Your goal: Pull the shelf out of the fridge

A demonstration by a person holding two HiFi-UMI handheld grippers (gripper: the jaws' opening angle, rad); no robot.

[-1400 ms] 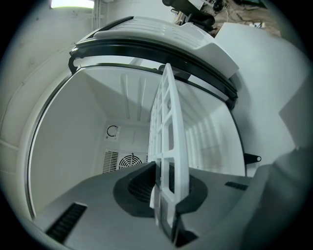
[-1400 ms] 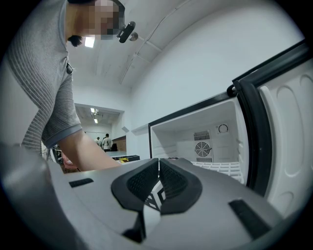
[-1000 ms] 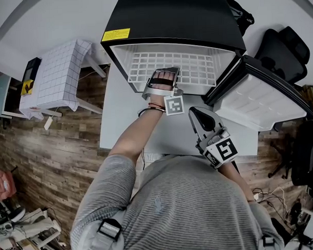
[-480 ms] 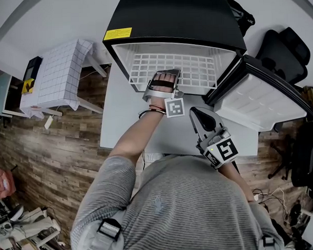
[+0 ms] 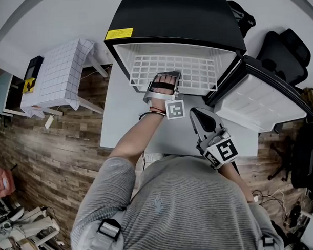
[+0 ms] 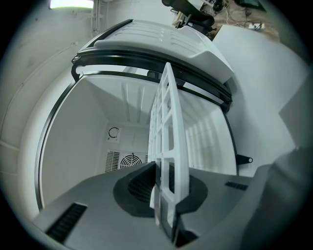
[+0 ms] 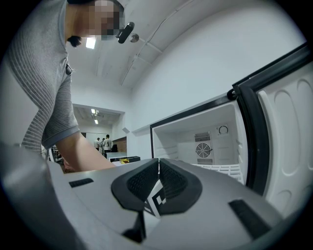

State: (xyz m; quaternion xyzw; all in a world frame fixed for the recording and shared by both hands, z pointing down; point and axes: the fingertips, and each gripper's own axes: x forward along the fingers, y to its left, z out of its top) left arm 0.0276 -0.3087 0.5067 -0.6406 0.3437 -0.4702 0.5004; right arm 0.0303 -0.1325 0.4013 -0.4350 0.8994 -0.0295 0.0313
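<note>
A black fridge (image 5: 178,18) stands on a white table (image 5: 115,118) with its door (image 5: 258,100) swung open to the right. The white grid shelf (image 5: 172,67) juts partly out of the opening. My left gripper (image 5: 165,75) is shut on the shelf's front edge. In the left gripper view the shelf (image 6: 166,127) runs edge-on from between the pads of the left gripper (image 6: 164,195) into the white interior. My right gripper (image 5: 197,114) hovers over the table near the person's body. In its own view the right gripper (image 7: 158,183) is shut on nothing and faces the fridge (image 7: 195,141).
A small table with a checked cloth (image 5: 60,74) stands to the left on the wooden floor (image 5: 45,161). A black chair (image 5: 284,51) sits behind the open door. The door blocks the table's right side.
The left gripper has drawn back very slightly toward the person with the shelf's edge in it. The right gripper has not moved.
</note>
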